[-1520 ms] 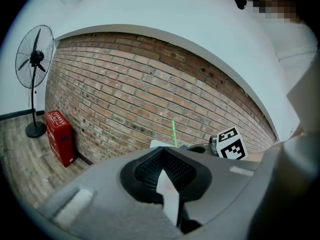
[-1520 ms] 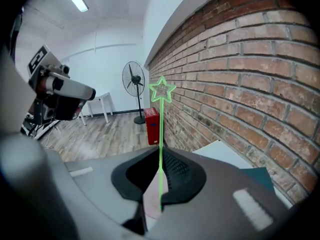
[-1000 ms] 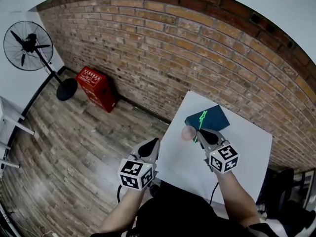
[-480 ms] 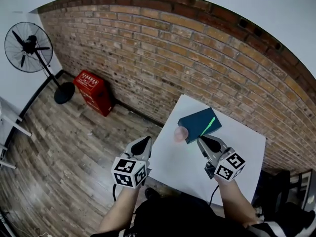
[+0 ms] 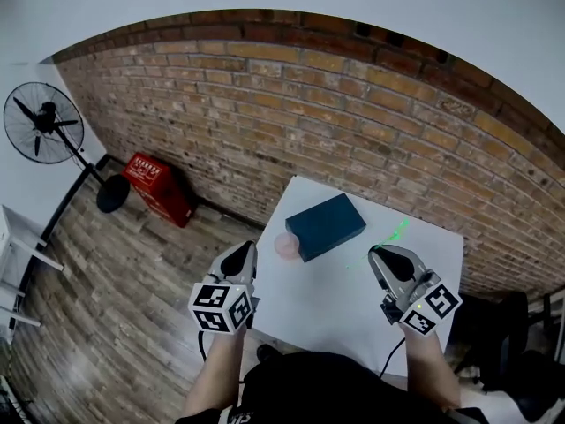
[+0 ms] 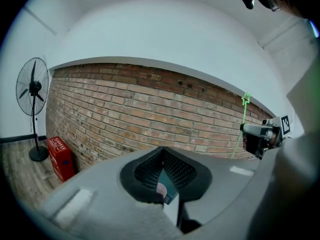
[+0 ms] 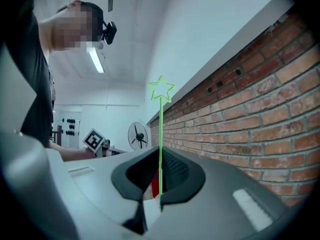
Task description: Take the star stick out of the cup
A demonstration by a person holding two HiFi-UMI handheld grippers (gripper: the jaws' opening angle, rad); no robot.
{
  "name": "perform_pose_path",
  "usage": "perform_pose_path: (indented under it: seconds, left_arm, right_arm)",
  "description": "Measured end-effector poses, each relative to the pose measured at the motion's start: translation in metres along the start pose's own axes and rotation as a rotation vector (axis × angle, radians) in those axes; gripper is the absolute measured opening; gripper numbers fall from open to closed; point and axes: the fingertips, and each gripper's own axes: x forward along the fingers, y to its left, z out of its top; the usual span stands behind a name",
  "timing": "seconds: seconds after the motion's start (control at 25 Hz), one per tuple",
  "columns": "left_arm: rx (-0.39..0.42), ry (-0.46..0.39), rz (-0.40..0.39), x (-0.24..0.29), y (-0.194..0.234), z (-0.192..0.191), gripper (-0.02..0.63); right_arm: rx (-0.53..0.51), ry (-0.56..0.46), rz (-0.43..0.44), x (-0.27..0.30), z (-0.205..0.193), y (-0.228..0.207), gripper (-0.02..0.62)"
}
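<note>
You've swung the star stick (image 5: 397,231) right, clear of the cup (image 5: 287,246), now at 9 o'clock from your right gripper (image 5: 377,253), which pinches the stick's base, star toward 1 o'clock; left gripper (image 5: 245,249) closed, empty.

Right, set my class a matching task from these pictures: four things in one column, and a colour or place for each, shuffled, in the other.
Things:
1. star stick
2. cup
3. box
4. fan

Descriptions:
A. dark teal, on the table
B. stands on the floor
C. green, held in the right gripper
D. pink, beside the box

Pairs: 1-C, 2-D, 3-A, 4-B
</note>
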Motion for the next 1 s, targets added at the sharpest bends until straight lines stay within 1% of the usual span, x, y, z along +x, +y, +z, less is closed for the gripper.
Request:
perform_pose_path:
  seconds: [0.12,0.24,0.44,0.72,1.0]
  left_arm:
    - [0.028,0.012,-0.001,0.008,-0.026,-0.003,0.006]
    - [0.034,0.023,-0.005,0.014,-0.049,-0.009,0.006]
    - [0.049,0.026,0.012,0.018,-0.067,-0.010,0.006]
    - [0.067,0.028,0.032,0.009,-0.071,-0.011,0.006]
    - [0.069,0.018,0.042,-0.007,-0.060,-0.006,0.006]
  right_arm:
    - [0.008,-0.042,-0.026,-0.031,0.010,-0.022,0.015]
    - [0.013,-0.069,-0.035,-0.055,0.013,-0.038,0.015]
    - [0.037,-0.059,-0.033,-0.073,0.002,-0.054,0.015]
    - [0.073,-0.045,-0.007,-0.074,-0.013,-0.047,0.015]
    - [0.088,-0.040,-0.002,-0.064,-0.016,-0.035,0.015]
